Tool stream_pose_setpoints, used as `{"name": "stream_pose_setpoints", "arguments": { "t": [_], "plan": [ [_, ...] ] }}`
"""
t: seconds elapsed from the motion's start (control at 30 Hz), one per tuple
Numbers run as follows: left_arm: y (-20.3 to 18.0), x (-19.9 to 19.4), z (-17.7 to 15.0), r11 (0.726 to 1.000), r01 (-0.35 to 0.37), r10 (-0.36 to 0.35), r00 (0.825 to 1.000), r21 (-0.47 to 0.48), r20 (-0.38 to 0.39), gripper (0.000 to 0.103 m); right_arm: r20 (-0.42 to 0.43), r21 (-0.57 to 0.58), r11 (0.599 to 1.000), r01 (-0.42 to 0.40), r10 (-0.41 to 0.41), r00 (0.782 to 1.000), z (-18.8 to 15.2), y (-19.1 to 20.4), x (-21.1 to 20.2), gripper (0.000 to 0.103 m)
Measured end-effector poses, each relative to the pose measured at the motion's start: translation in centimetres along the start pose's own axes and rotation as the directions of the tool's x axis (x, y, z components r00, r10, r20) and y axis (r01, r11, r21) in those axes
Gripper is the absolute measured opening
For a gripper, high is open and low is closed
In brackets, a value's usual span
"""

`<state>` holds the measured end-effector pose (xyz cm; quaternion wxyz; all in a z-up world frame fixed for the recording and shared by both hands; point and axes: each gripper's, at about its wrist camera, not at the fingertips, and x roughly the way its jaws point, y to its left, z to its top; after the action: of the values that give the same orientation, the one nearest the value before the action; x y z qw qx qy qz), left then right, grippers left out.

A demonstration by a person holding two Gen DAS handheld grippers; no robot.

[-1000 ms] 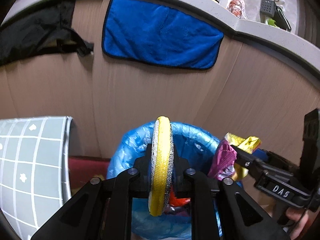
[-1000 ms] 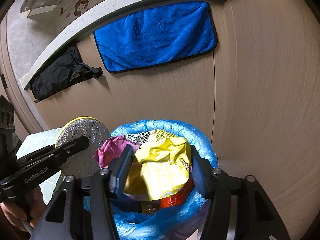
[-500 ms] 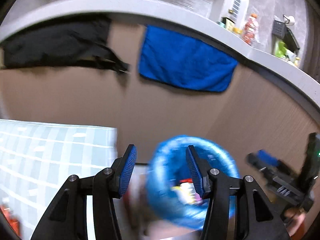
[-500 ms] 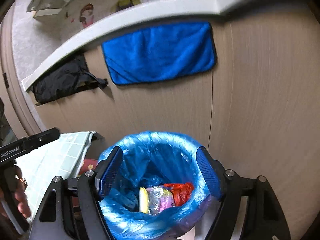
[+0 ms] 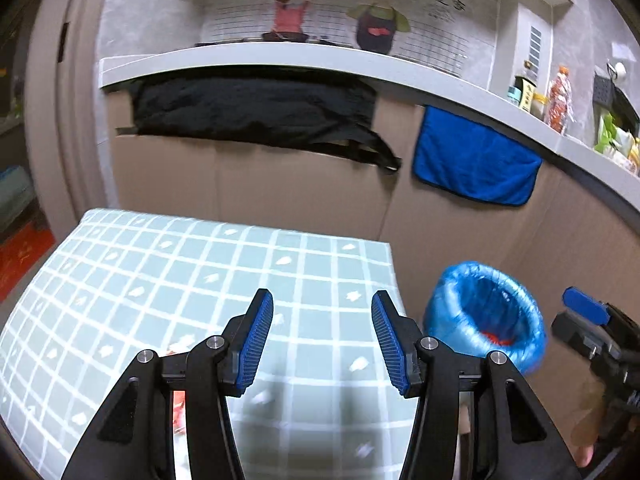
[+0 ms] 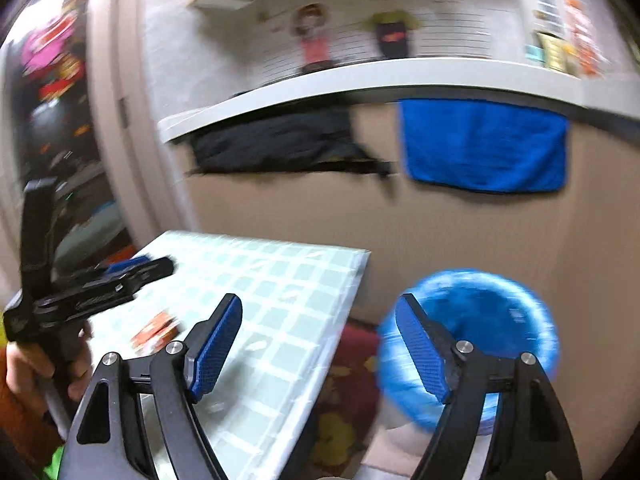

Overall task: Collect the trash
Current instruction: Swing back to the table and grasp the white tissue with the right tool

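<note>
Here, at the lower left of the right wrist view, a hand [image 6: 24, 368] carries the left gripper [image 5: 322, 338], jaws apart and empty over the checked tablecloth [image 5: 160, 280]. A red wrapper [image 6: 156, 330], blurred, lies on that cloth at lower left of centre. Further right, the right gripper [image 6: 320, 350] has just been opening its jaws, nothing between them. At lower right stands the blue-lined trash bin [image 5: 486, 316], beside the table, with red trash inside.
</note>
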<state>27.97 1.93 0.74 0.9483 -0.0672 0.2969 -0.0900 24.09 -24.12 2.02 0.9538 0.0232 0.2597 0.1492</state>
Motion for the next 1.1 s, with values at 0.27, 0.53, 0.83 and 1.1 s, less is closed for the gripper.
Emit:
{"name": "stream_pose_setpoints", "arguments": {
  "t": [0.27, 0.53, 0.83, 1.1],
  "plan": [
    [11.9, -7.6, -2.7, 0.978, -0.171, 0.178, 0.983, -0.118, 0.045, 0.052, -0.143, -0.141, 0.974, -0.180, 0.160, 0.977, -2.9, 11.5, 2.8, 0.077],
    [20.3, -10.9, -8.0, 0.933, -0.264, 0.270, 0.963, -0.246, -0.012, 0.052, -0.330, -0.157, 0.906, -0.394, 0.328, 0.885, -6.8, 19.8, 7.9, 0.077],
    [23.3, -9.3, -11.8, 0.917, -0.248, 0.230, 0.969, -0.313, -0.094, 0.052, -0.476, -0.177, 0.901, -0.396, 0.274, 0.836, -9.9, 24.5, 13.9, 0.056],
    [21.0, -7.0, -11.1, 0.945, -0.172, 0.142, 0.982, -0.280, -0.124, 0.052, -0.527, -0.151, 0.898, -0.414, 0.281, 0.802, -10.7, 23.5, 14.6, 0.023]
  ]
}}
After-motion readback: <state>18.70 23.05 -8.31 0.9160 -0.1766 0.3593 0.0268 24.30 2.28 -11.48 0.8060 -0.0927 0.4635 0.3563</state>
